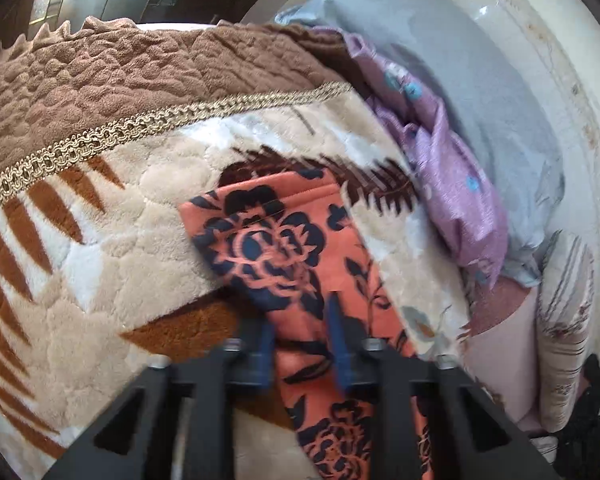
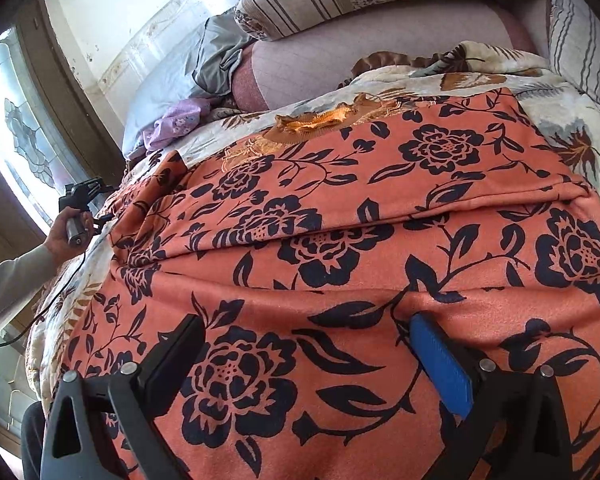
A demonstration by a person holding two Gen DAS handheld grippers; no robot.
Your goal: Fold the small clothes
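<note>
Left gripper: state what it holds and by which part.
The left gripper is closed on the orange floral garment, pinching its narrow sleeve-like strip partway along, short of the hemmed end.

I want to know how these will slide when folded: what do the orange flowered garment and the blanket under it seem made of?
The orange flowered garment looks like a thin woven or fine-knit cloth, matte, with soft creases and a stitched hem. The blanket looks like thick plush fleece: fuzzy embossed pile, so probably grippy.
</note>
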